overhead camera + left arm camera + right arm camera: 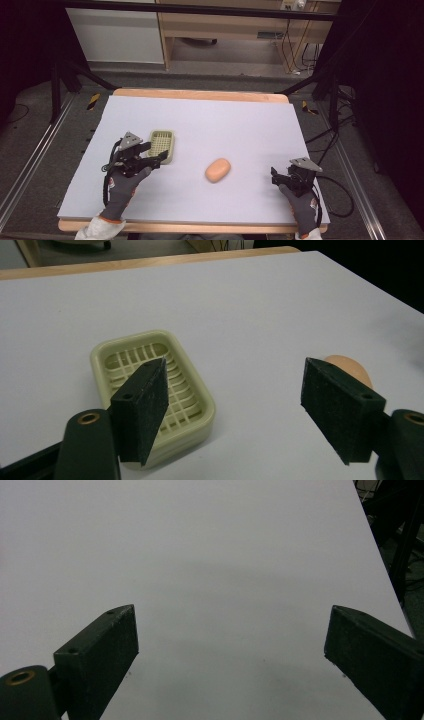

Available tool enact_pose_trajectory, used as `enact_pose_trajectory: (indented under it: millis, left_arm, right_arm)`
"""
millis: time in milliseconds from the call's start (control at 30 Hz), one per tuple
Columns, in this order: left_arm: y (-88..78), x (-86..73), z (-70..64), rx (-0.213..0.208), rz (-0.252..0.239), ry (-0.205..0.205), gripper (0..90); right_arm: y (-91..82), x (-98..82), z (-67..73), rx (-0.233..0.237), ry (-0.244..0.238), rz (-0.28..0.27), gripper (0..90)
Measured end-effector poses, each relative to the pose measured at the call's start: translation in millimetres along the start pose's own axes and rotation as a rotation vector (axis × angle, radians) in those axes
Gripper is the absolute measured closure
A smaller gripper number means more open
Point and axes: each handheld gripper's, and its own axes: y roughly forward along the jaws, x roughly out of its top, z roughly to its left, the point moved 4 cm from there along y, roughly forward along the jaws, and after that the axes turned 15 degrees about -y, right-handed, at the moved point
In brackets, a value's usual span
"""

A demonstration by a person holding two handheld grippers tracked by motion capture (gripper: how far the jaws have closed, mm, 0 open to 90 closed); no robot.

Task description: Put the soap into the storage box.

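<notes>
Black two-jaw left gripper (156,156), nearest item on the left: jaws spread wide, nothing between them, tips beside the near edge of the tray. Same gripper from its own view (232,407): one jaw over the near corner of the slotted tray, other jaw partly covering the soap. Black two-jaw right gripper (274,176), near right of the table: jaws wide apart, empty, resting low on the surface, well apart from both objects; own view (230,655) facing bare sheet. Grey gloved hands (121,187) behind each tool. Pale lilac-grey table cover (240,125), flat, uncluttered. Peach-orange oval soap bar (218,170), lying flat near mid-table, between the two grippers, apart from the tray, nearer the right gripper than the tray's far side. Pale green soap tray (163,146), rectangular, rounded corners, slatted floor, empty, left of centre, just beyond the left jaws. Wooden table edge (200,93) farthest. Likely step: soap into tray. Handling notes, as judgement: approach soap from above, jaws straddling the short axis for a sure seat on the rounded flanks; close gently, smooth curved surface probably slippery and prone to squirting out; lift clear before travel; steady tray with the other gripper if light enough to slide; lower soap level onto slats, release only once resting.
</notes>
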Motion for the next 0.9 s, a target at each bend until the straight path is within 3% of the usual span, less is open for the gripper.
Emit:
enact_pose_trajectory:
  millis: [300,667,900]
  left_arm:
    - [15.4,0.0,-22.7,-0.026,0.018,0.031,26.0]
    - [32.7,-1.5,-37.3,-0.034,0.044,0.046,25.5]
    - [43.8,-4.8,-51.2,-0.043,0.072,0.081,24.9]
  right_arm:
    - [-2.3,2.8,2.6,0.02,-0.003,-0.019,7.2]
    - [-1.6,2.8,2.9,0.028,0.001,-0.013,6.9]
    - [-2.2,2.8,1.8,0.024,0.002,-0.012,6.6]
